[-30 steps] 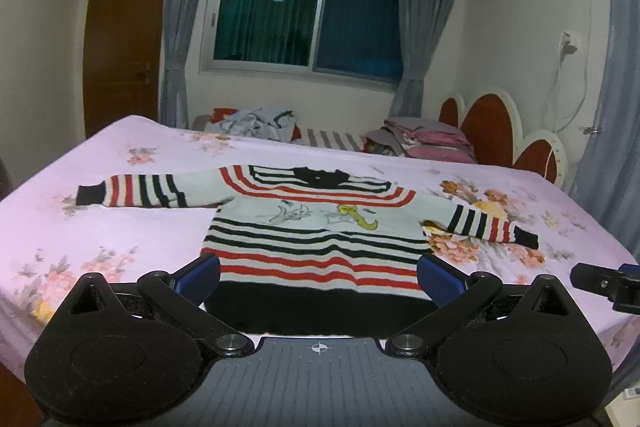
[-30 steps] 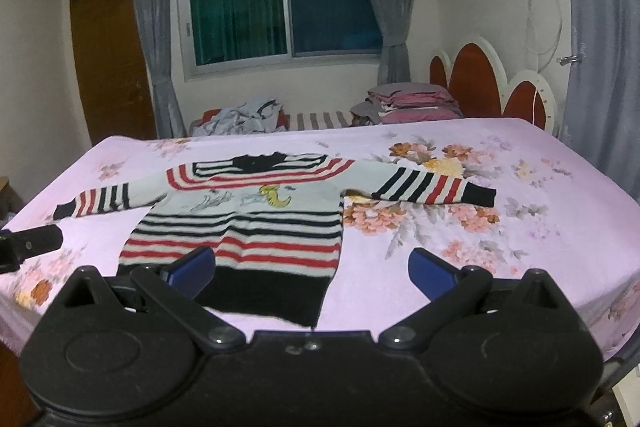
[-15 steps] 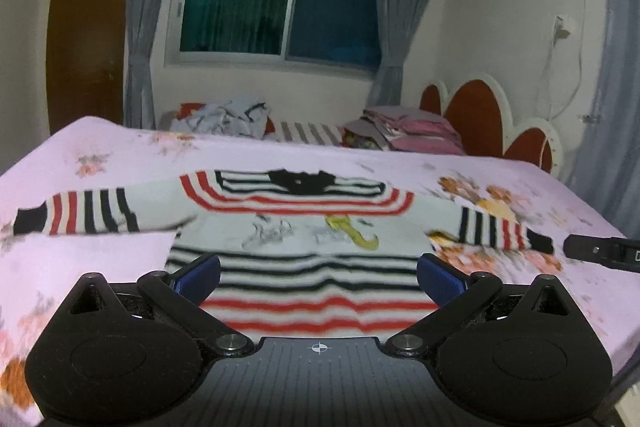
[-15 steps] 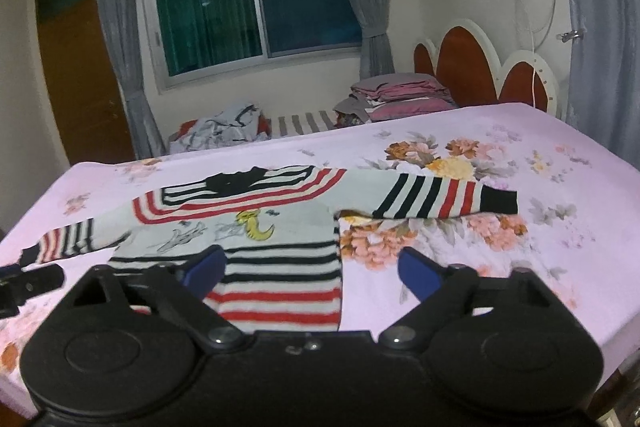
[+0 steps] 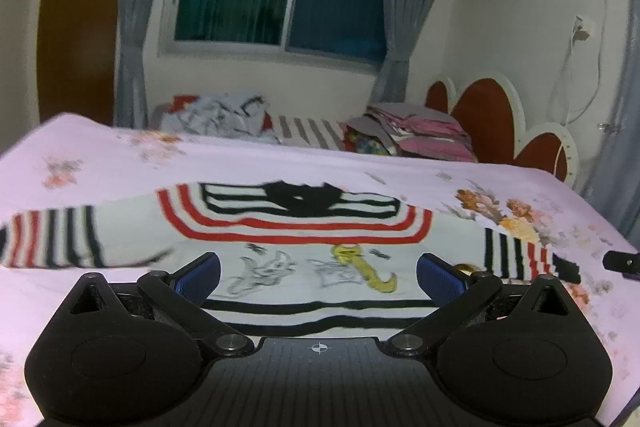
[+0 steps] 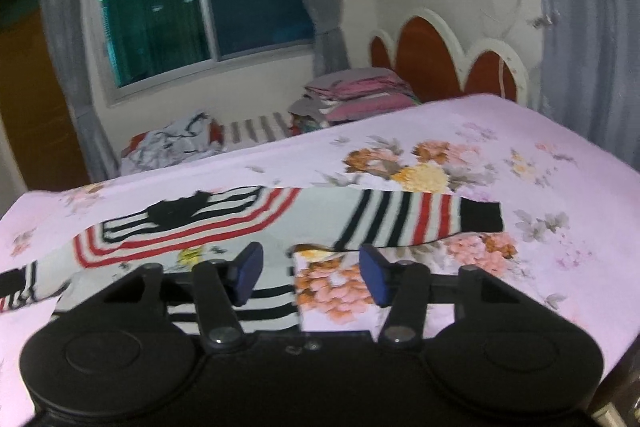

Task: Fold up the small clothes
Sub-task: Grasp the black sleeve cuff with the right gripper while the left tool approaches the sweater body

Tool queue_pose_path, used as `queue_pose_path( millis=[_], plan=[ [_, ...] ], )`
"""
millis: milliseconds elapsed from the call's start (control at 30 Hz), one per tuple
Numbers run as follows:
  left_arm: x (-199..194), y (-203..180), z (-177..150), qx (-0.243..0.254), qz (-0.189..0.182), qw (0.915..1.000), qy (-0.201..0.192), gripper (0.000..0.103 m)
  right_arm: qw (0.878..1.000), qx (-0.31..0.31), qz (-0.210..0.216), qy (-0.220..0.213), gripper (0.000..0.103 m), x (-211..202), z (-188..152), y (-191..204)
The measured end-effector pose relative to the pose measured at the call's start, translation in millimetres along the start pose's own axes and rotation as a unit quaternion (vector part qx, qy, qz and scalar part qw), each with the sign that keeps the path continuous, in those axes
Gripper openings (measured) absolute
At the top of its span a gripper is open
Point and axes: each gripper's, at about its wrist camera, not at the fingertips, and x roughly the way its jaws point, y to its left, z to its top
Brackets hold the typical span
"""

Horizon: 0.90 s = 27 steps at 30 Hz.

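Striped sweater [image 5: 288, 227] spread flat and face up on pink floral bedsheet [image 6: 540, 163], both sleeves stretched out sideways, collar on far side — laid out that way so every edge is reachable before folding. No fold made yet, by the look of it. Left claw [image 5: 318, 273] hovering low over sweater's chest print, blue pads wide apart, nothing between them, nothing held; cartoon print just ahead and between the pads, left sleeve [image 5: 52, 243] off to its left, collar farther ahead. Right claw [image 6: 310, 275] about half open and closing, pads straddling sweater's side edge near the armpit, but no pinch visible yet and cloth appears to lie below rather than between them; striped right sleeve [image 6: 420, 223] just ahead and to its right, black cuff beyond that. Both claws angled down toward cloth, probably lining up for a sleeve or side fold, right side first. Tip of right claw also peeking in at far right edge of left view. Pile of folded clothes [image 6: 352, 95] well ahead near headboard, likely the done stack; loose heap [image 5: 224, 115] beside it, probably waiting.
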Motion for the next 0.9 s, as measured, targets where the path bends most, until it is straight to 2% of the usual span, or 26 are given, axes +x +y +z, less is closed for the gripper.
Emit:
queue_pose_path(
  millis=[133, 200, 267, 400, 567, 633, 733, 900],
  plan=[
    [30.8, -14.3, 1.2, -0.011, -0.009, 0.9998, 0.013, 0.103, 0.999, 0.033, -0.023, 0.004, 0.044, 36.5, 9.7, -41.3],
    [49.0, -22.6, 2.7, -0.007, -0.004, 0.9998, 0.02, 0.103, 0.998, 0.052, -0.038, 0.007, 0.037, 60.5, 13.9, -63.9],
    [71.5, -31.0, 4.9, -0.01, 0.005, 0.9993, 0.037, 0.103, 0.995, 0.081, -0.051, 0.023, 0.026, 90.7, 18.3, -88.1],
    [120.1, -58.4, 3.5, 0.017, 0.032, 0.9955, 0.087, 0.103, 0.989, 0.131, -0.056, 0.043, 0.029, 140.4, 23.1, -130.2],
    [157.7, -97.4, 3.2, 0.034, 0.035, 0.9912, 0.123, 0.103, 0.977, 0.185, -0.066, 0.08, 0.035, 192.4, 13.8, -177.5],
    [168.3, -110.4, 2.9, 0.048, 0.038, 0.9896, 0.13, 0.103, 0.973, 0.199, -0.067, 0.091, 0.036, 208.3, 8.4, -189.3],
    [184.4, -124.7, 5.4, 0.058, 0.043, 0.9871, 0.143, 0.103, 0.97, 0.215, -0.065, 0.097, 0.044, 224.6, 2.1, -201.6],
    [201.0, -134.8, 16.5, 0.059, 0.05, 0.9869, 0.142, 0.103, 0.961, 0.256, -0.045, 0.098, 0.044, 244.2, -5.1, -221.0]
  ],
)
